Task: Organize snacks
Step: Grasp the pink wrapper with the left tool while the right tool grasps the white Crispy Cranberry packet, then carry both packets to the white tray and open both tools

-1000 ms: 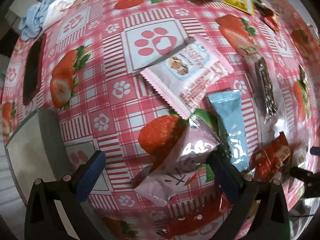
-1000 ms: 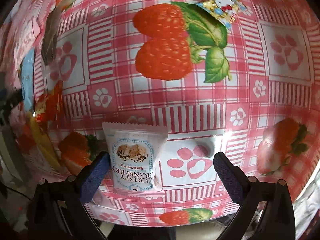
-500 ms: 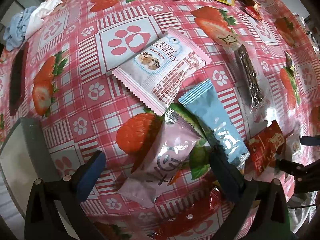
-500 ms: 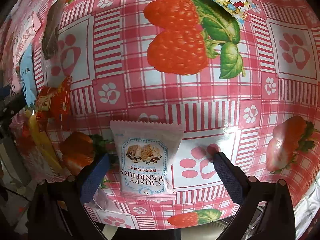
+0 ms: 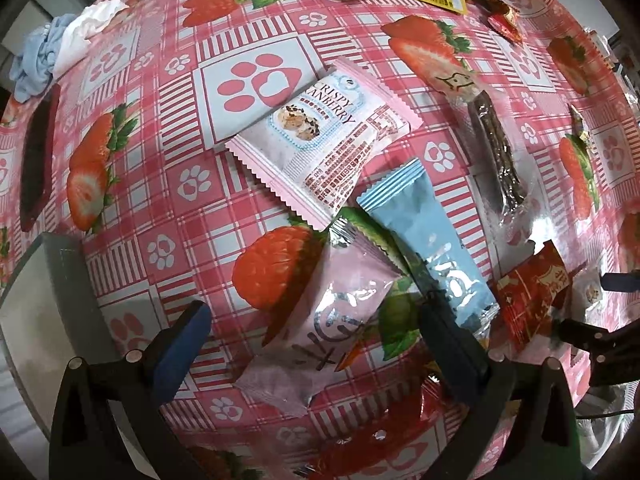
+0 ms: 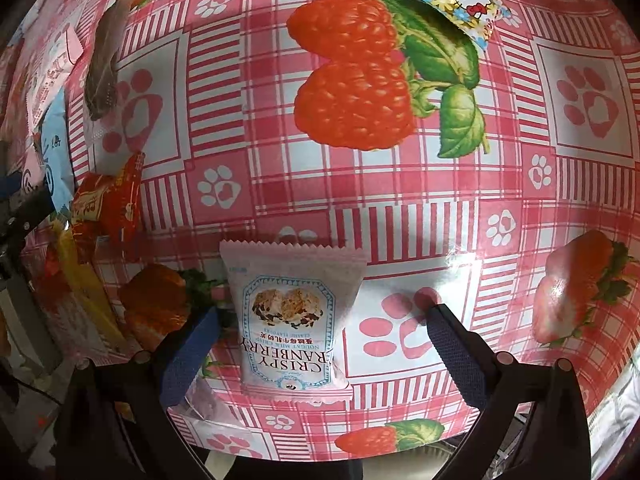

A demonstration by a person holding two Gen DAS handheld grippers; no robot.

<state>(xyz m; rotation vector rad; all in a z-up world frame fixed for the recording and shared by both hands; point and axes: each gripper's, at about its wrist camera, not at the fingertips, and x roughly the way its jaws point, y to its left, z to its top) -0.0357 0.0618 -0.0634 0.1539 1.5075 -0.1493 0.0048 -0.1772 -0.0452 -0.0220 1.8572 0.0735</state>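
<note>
Right wrist: right claw (image 6: pixel 322 344) spread astride cranberry pkt (image 6: pixel 292 320) nr bench (image 6: pixel 400 208) edge; light, crinkly, slippery—grip across middle. Left claw (image 5: pixel 312 344) spread too.

I see the bench (image 5: pixel 168 184) under a glossy pink plaid oilcloth with strawberries and paw prints. Lying on it: pink-white "Crispy Cranberry" packet (image 5: pixel 320 140), light-blue sachet (image 5: pixel 424 236), shiny pale-pink sachet (image 5: pixel 324 320), red wrapper (image 5: pixel 528 296), clear-wrapped dark bar (image 5: pixel 496 152), crumpled blue-white cloth (image 5: pixel 52 52). Right wrist view: second cranberry packet (image 6: pixel 290 324), cartoon-cat candy (image 6: pixel 466 4).
</note>
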